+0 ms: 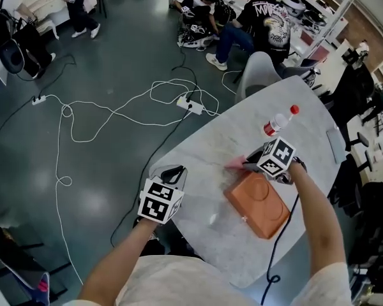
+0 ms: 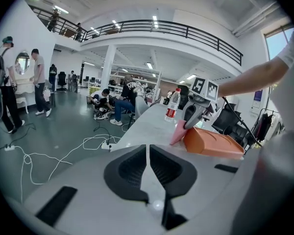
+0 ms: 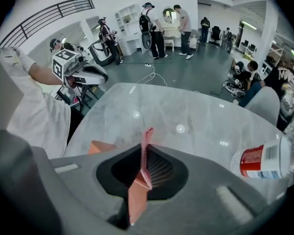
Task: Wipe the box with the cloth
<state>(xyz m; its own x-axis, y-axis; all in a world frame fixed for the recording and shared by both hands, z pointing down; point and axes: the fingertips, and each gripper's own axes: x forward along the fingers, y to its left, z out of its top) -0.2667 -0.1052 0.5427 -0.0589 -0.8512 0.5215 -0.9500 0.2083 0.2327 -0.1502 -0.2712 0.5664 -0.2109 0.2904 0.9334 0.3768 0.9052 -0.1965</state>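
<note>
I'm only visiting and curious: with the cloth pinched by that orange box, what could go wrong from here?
1. The bottle stands close behind the right claw; a wide wipe might knock it over.
2. Nothing steadies the box: the left claw is shut, empty and off at the table edge, so the box may slide.
3. The cloth is pinched by a thin fold and could slip out.

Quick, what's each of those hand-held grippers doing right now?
Left hand-held gripper: closed, nothing in it.
Right hand-held gripper: closed on the pink cloth.
</note>
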